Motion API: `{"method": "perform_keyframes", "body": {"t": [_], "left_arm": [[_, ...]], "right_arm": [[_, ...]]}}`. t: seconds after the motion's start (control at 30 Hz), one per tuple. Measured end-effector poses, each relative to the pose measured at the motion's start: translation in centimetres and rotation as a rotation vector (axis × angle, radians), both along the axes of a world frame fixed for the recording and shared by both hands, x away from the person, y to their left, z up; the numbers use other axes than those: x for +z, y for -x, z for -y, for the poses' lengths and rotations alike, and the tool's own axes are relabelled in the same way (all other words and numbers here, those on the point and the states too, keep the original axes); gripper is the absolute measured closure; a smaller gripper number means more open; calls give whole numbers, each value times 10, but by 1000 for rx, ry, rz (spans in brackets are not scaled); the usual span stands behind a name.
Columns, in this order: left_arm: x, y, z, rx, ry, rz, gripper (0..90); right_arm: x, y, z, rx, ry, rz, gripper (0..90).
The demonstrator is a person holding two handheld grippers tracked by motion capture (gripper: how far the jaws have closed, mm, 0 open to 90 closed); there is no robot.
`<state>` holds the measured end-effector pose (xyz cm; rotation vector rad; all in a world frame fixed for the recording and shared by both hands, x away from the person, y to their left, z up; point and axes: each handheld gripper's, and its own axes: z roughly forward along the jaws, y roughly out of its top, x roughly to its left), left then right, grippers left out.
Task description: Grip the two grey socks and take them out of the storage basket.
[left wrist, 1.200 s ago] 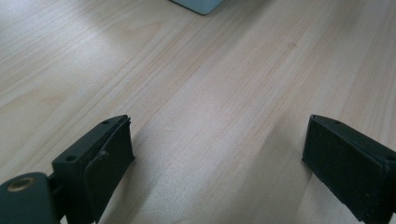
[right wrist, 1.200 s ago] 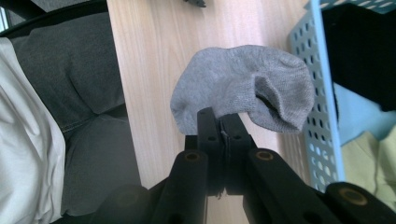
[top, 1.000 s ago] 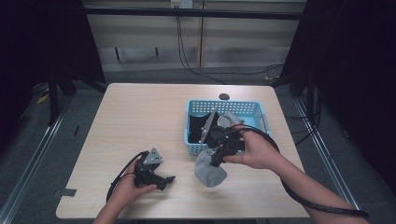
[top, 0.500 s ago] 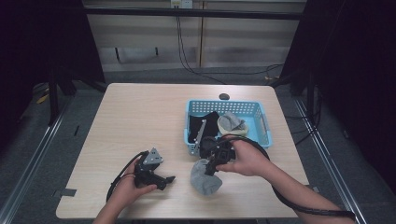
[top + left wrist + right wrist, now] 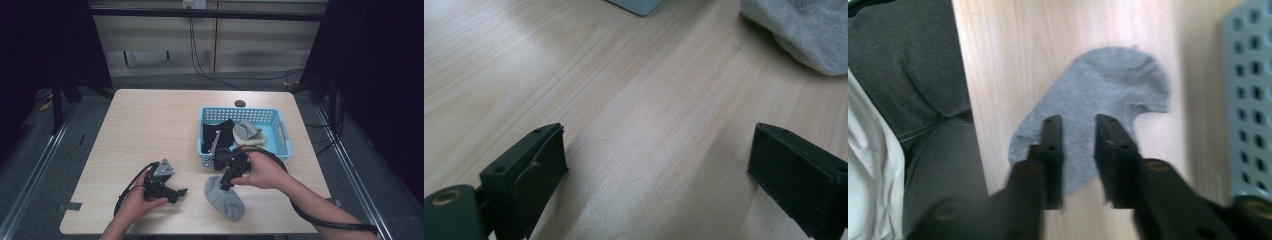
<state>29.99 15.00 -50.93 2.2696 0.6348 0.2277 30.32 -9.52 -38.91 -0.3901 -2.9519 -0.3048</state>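
Nearest you, your left claw (image 5: 181,191) rests on the surface (image 5: 150,125), jaws wide, nothing between them. Your right claw (image 5: 224,185) has just been opening, jaws slightly parted over the grey sock (image 5: 226,199), which lies flat near the front edge. Beyond: basket (image 5: 280,131) with more socks (image 5: 248,132).

You are working in a lab or test room: your wooden table (image 5: 150,125) stands between dark curtains (image 5: 45,45), with loose cables (image 5: 200,55) and metal rails (image 5: 45,160) on the floor.
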Motion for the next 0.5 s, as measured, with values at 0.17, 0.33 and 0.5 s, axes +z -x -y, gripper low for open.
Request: {"method": "perform_keyframes", "body": {"t": [0.17,0.33,0.5], "left_arm": [[0,0,0,0,0,0,77],[0,0,0,7,8,-2,77],[0,0,1,7,9,0,77]], "right_arm": [[15,-6,10,-38,-10,30,649],[31,-27,30,-128,-29,80,563],[37,-45,46,-195,-24,120,510]]}}
